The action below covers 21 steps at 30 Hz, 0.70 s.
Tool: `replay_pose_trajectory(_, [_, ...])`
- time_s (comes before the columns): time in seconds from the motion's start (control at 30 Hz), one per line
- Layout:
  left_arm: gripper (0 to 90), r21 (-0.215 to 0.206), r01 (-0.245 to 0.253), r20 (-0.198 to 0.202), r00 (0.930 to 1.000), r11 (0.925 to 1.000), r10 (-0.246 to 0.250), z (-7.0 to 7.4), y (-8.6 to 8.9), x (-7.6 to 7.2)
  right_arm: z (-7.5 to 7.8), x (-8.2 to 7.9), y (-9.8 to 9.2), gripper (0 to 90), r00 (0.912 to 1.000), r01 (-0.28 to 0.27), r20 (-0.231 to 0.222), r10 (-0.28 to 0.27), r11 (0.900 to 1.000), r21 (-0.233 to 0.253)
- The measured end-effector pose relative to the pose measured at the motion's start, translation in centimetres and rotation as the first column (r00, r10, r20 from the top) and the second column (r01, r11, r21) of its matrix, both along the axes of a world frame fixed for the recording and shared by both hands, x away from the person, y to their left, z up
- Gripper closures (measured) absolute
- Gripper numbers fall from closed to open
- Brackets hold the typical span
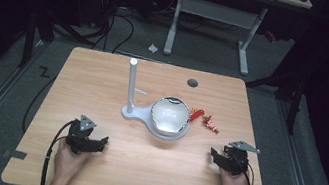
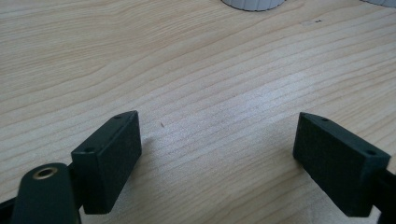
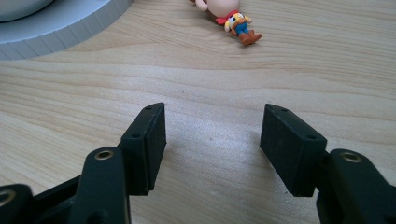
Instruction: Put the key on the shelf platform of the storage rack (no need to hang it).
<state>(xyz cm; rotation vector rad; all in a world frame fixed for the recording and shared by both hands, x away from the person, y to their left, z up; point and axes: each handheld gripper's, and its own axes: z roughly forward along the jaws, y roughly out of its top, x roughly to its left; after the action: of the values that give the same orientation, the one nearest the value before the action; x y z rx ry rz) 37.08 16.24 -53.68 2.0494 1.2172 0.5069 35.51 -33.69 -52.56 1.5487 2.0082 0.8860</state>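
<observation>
Looking down, we see our left gripper point(image 1: 102, 142) at 8 o'clock on the wooden table point(image 1: 104, 77) and our right gripper point(image 1: 212, 155) at 4 o'clock, both with jaws spread wide and holding nothing. A shiny bowl point(image 1: 169, 114) sits on a white stand point(image 1: 130, 112) in the middle. A little toy figure point(image 3: 233, 21) lies just beside it at 3 o'clock

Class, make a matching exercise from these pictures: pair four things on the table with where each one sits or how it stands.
Things:
1. white post
2. bowl
3. toy figure
4. left gripper

Descriptions:
A. lying on the wood, right of the stand
B. upright on the stand's left end
C. jaws apart near the table's front left
D. resting on the stand's round part

Pairs: 1-B, 2-D, 3-A, 4-C
</observation>
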Motion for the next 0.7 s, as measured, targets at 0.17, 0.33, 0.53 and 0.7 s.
replay_pose_trajectory(0.17, [15.6, 0.000, 0.001, -0.001, 1.0000, 1.0000, -0.001, 0.0, 0.0, 0.0, 0.2, 0.1, -0.3, 41.4, 1.0000, 0.005, -0.002, -0.005, 1.000, 0.024])
replay_pose_trajectory(0.33, [15.6, 0.000, 0.001, -0.001, 1.0000, 1.0000, -0.001, 0.0, 0.0, 0.0, 1.1, 0.6, 0.1, 42.2, 0.9998, -0.014, 0.018, 0.013, 1.000, 0.020])
replay_pose_trajectory(0.53, [15.6, 0.000, 0.001, -0.001, 1.0000, 1.0000, -0.001, 0.0, 0.0, 0.0, 2.1, 1.6, 0.5, 41.7, 0.9992, -0.027, 0.030, 0.026, 0.999, 0.017])
replay_pose_trajectory(0.7, [15.6, 0.000, 0.001, -0.001, 1.0000, 1.0000, -0.001, 0.0, 0.0, 0.0, 2.9, 2.5, 0.9, 41.5, 0.9983, -0.040, 0.042, 0.039, 0.999, 0.014])
